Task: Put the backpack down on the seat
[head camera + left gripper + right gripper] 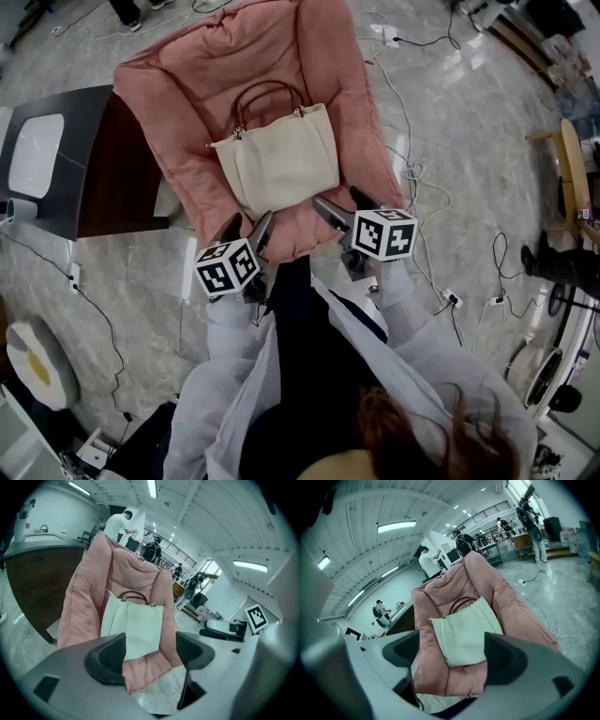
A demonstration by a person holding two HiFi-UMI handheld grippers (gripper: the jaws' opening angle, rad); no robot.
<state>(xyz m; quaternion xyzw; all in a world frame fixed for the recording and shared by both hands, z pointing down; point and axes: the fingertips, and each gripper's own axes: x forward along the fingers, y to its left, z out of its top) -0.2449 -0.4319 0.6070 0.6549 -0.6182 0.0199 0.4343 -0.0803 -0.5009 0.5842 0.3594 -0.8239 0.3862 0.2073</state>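
Well, cream bag (281, 164) on pink seat (173, 103); left gripper (247, 226), right gripper (343, 203) agape, empty

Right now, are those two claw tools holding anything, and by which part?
Nothing is held. The left gripper and right gripper both stand open, short of the cream bag, which rests on the pink seat.

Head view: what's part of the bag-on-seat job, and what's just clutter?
Job: bag, lying on the pink seat; left gripper and right gripper, both open and empty.
Clutter: dark table, floor cables, round cushion, wooden chair.
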